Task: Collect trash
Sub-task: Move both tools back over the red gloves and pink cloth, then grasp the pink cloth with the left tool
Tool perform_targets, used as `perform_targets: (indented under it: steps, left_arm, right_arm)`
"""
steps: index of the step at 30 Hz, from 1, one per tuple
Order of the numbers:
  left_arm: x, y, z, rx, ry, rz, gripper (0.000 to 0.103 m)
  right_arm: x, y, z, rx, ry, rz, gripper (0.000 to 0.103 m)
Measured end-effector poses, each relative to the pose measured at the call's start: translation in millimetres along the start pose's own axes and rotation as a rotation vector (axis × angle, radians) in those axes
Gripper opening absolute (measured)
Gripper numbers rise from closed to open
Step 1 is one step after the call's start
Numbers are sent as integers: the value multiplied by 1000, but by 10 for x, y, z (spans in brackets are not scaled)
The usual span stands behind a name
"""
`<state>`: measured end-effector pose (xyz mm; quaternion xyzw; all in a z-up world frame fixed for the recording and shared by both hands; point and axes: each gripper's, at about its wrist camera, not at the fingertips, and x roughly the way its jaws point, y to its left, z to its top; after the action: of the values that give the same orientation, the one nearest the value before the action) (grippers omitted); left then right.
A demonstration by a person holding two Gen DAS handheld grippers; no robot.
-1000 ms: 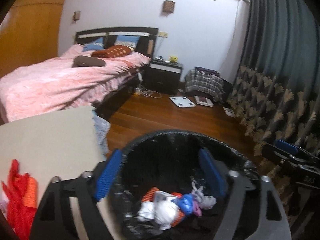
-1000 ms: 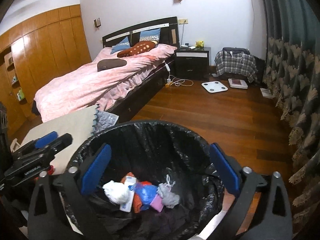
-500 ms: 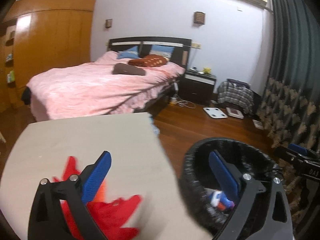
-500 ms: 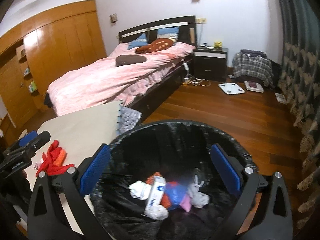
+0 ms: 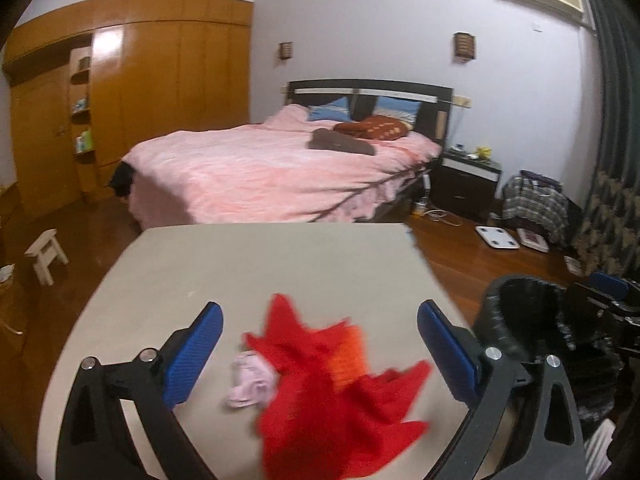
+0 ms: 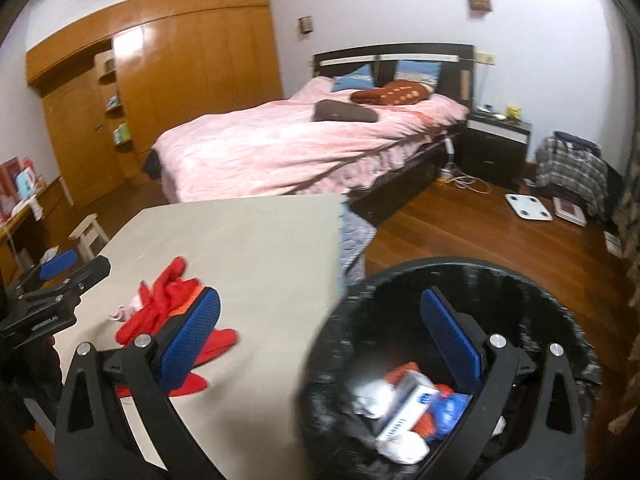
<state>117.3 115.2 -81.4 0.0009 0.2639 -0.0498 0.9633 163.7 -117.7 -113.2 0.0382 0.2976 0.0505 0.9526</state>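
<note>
- The left gripper (image 5: pixel 318 344) has its blue ribbed pads spread wide with nothing held; it hangs above a crumpled red mesh bag (image 5: pixel 340 392) that lies on the table (image 5: pixel 248 264), a flat matte beige top with square corners.
- A small pale pink scrap (image 5: pixel 250 382), soft and wrinkled, lies touching the red bag's left edge.
- A patch of orange netting (image 5: pixel 350 350) shows within the red folds.
- The right gripper (image 6: pixel 320 328) is also wide open and empty, one pad over the table's near right edge, the other over the bin (image 6: pixel 560 320).
- The round bin, lined with glossy black plastic, stands just right of the table on dark wooden floor (image 6: pixel 460 220); inside lie white crumpled paper (image 6: pixel 374 394), a white carton (image 6: pixel 404 404) and blue wrapping (image 6: pixel 450 402).
</note>
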Motion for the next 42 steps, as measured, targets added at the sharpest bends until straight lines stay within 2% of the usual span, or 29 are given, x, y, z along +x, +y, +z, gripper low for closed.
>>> perform_targets:
  steps: [6, 10, 15, 22, 25, 28, 33, 36, 42]
  left_arm:
    - [99, 376, -176, -21, 49, 73, 91]
    - [185, 525, -317, -39, 84, 88, 87]
    - [338, 619, -447, -57, 131, 78, 79]
    - [528, 684, -506, -72, 158, 51, 78]
    - [612, 682, -520, -73, 170, 41, 74]
    - [713, 701, -555, -82, 198, 21, 62]
    - [772, 688, -602, -93, 227, -56, 27]
    - [744, 651, -601, -83, 218, -78, 15]
    - [633, 654, -553, -98, 192, -95, 10]
  right_arm:
    - [209, 354, -12, -33, 4, 68, 98]
    - [357, 519, -44, -54, 12, 91, 98]
    - [538, 670, -105, -74, 41, 101, 98]
    - [694, 753, -157, -97, 68, 98, 98]
    - [747, 772, -158, -103, 75, 97, 98]
    - [775, 772, -156, -108, 77, 97, 98]
    - [814, 802, -164, -111, 83, 97, 98]
    - [819, 818, -152, -106, 82, 102, 98]
    - [792, 886, -122, -111, 70, 116, 98]
